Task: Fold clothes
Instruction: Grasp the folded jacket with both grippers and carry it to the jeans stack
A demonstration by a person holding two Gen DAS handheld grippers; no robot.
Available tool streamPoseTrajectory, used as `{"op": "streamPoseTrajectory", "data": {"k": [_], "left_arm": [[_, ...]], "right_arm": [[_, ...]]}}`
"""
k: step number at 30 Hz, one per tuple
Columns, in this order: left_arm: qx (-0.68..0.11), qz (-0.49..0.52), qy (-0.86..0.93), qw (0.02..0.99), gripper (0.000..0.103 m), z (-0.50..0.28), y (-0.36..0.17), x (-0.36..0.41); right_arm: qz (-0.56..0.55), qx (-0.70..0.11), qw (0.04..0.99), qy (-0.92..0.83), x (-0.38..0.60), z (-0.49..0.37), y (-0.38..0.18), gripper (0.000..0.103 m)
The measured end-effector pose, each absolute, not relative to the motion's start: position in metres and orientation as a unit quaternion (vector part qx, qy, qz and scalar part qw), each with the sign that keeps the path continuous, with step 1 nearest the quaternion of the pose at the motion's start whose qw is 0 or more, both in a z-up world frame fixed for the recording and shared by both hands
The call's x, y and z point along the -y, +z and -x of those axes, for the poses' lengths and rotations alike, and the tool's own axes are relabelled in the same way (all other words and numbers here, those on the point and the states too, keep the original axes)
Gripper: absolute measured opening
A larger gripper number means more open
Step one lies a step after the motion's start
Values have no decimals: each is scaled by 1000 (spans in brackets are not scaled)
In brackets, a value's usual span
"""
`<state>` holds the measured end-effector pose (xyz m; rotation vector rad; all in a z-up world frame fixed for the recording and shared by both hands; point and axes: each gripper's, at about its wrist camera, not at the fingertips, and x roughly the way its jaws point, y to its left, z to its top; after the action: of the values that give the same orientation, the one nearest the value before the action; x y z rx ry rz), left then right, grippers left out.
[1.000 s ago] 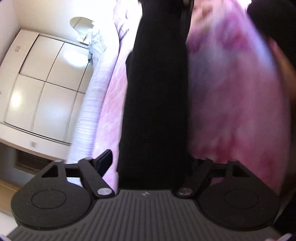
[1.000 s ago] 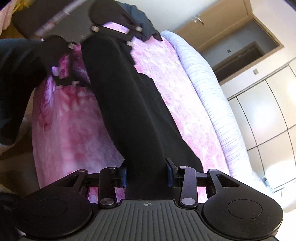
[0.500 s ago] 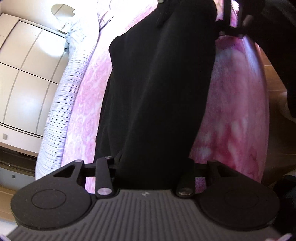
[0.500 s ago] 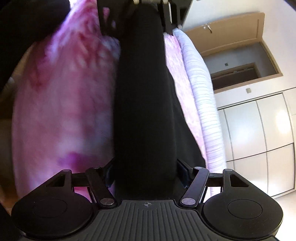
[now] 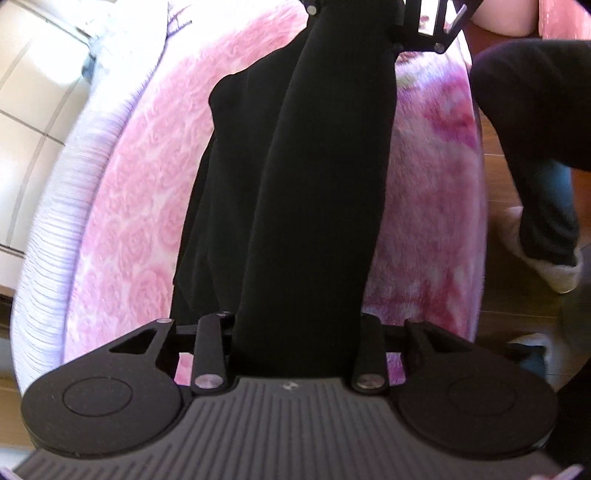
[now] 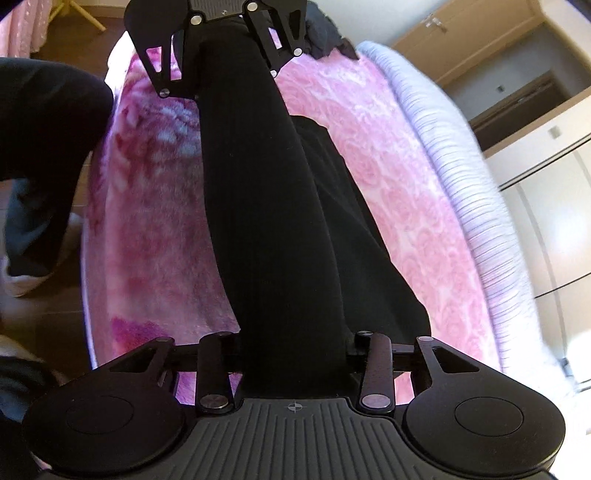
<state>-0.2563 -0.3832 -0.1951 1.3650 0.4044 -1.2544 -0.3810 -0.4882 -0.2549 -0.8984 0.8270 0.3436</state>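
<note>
black ribbed fabric fills both views: a long garment (image 5: 325,192), its exact kind not clear to me, stretched between my two grippers above a pink rose-patterned blanket (image 5: 140,206) on a bed.

left wrist view: my left gripper (image 5: 295,332) has its fingers closed narrow on one end of the garment, cloth bunched between them. the span runs away to my right gripper (image 5: 373,11) at the top edge. a second layer of the garment hangs lower on the left and seems to rest on the blanket. a person's leg (image 5: 535,140) and socked foot stand on the wooden floor (image 5: 517,306) beside the bed.

right wrist view: my right gripper (image 6: 295,350) likewise pinches the garment (image 6: 273,206), and my left gripper (image 6: 218,33) holds the far end. a white striped quilt (image 6: 472,192) borders the blanket (image 6: 376,177).

risk, as i judge it: the drooping layer may drag and crease if i move the ends unevenly; a thick bunch in narrow fingers may slip under tension; the span lies near the bed's edge, so a dropped end could slide to the floor.
</note>
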Motion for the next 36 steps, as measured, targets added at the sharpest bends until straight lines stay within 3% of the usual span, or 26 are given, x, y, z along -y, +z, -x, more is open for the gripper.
{"op": "streamPoseTrajectory", "data": {"k": [7, 16, 29, 36], "left_arm": [[-243, -588, -549, 543, 27, 256, -104, 402], [-223, -606, -588, 488, 27, 292, -8, 446], [-22, -591, -697, 405, 28, 336, 40, 553], [63, -581, -717, 380, 28, 402, 55, 690]], "right_arm": [[391, -446, 776, 214, 510, 366, -158, 37], [341, -492, 771, 218, 541, 414, -47, 37], [268, -555, 787, -14, 589, 497, 24, 37], [232, -562, 784, -125, 680, 550, 51, 37]]}}
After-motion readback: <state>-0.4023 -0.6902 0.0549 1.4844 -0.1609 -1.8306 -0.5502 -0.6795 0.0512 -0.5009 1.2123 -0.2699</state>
